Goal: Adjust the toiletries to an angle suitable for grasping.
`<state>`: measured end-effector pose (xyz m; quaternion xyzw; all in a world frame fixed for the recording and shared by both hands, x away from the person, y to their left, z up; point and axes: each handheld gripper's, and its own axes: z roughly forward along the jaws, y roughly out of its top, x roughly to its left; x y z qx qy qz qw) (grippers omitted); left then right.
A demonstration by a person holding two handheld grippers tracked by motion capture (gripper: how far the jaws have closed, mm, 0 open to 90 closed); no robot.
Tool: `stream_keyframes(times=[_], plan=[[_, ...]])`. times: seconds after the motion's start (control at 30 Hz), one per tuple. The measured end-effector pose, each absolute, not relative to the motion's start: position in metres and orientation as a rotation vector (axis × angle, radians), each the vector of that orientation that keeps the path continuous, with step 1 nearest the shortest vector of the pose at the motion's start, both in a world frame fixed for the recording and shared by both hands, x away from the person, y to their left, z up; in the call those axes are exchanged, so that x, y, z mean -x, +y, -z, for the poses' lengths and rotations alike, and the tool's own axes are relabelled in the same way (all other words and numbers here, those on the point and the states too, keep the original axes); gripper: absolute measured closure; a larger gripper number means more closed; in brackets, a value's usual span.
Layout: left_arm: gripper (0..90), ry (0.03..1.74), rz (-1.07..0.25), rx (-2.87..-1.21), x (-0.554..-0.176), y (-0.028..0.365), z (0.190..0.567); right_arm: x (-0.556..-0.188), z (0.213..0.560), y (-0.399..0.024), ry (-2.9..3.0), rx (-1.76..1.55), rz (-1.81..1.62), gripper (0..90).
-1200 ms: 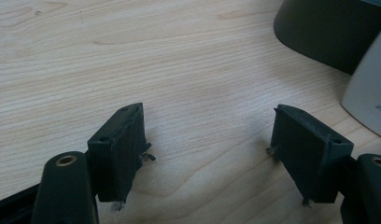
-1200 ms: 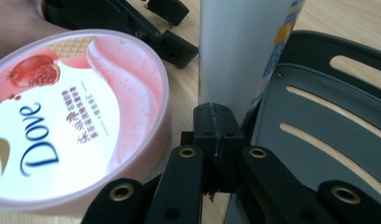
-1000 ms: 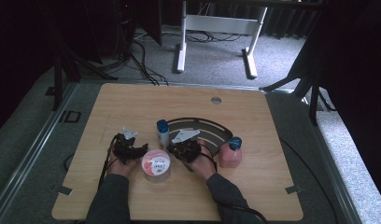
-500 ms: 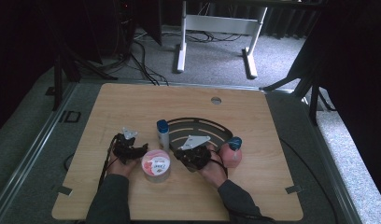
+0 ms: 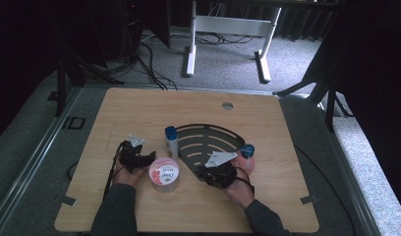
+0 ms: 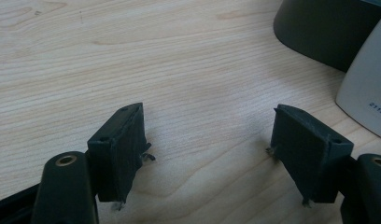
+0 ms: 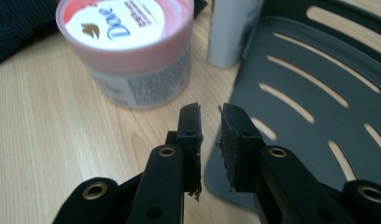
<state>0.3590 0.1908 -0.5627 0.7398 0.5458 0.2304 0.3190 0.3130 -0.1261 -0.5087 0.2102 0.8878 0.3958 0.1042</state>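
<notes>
Grippers flank a Dove jar (image 5: pixel 164 173) on my wooden table (image 5: pixel 287 196).
My left gripper (image 6: pixel 209 154) gapes wide, empty; my right gripper (image 7: pixel 209 140) is nearly closed at the black slotted tray's (image 7: pixel 319 93) edge.

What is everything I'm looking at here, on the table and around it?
Table: one, light wood, middle of the high view, with a round hole near its far edge.
Tray: one, dark, slotted, fan-shaped, at the table's centre.
Jar: one, pink lid with a white label, left of the tray.
White bottle: one, blue cap, upright at the tray's left edge.
Pink bottle: one, blue cap, right of the tray.
Desk frame: one, white, on the grey carpet beyond the table.
Left gripper: one, black, jaws wide apart over bare wood.
Right gripper: one, black, jaws nearly closed around the tray's near edge.
Hands: two, each holding a gripper, dark sleeves.
</notes>
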Motion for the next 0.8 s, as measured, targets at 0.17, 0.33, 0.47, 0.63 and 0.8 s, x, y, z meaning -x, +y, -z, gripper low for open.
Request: stream_keyframes(times=[0.17,0.33,0.47,0.63,0.8], plan=[[26.8,1.435,-0.605,-1.946,-0.359,0.191,0.563,-0.308,0.510,-0.145,2.615,-0.661,-1.164,75.7],[26.8,1.435,-0.606,-1.946,-0.359,0.191,0.563,-0.302,0.511,-0.163,2.605,-0.690,-1.145,75.5],[26.8,1.435,-0.606,-1.946,-0.359,0.191,0.563,-0.298,0.513,-0.178,2.596,-0.725,-1.131,75.6],[26.8,1.435,-0.606,-1.947,-0.359,0.191,0.563,-0.296,0.516,-0.191,2.585,-0.759,-1.121,75.6],[26.8,1.436,-0.606,-1.946,-0.359,0.191,0.563,-0.292,0.520,-0.214,2.566,-0.826,-1.111,77.4]])
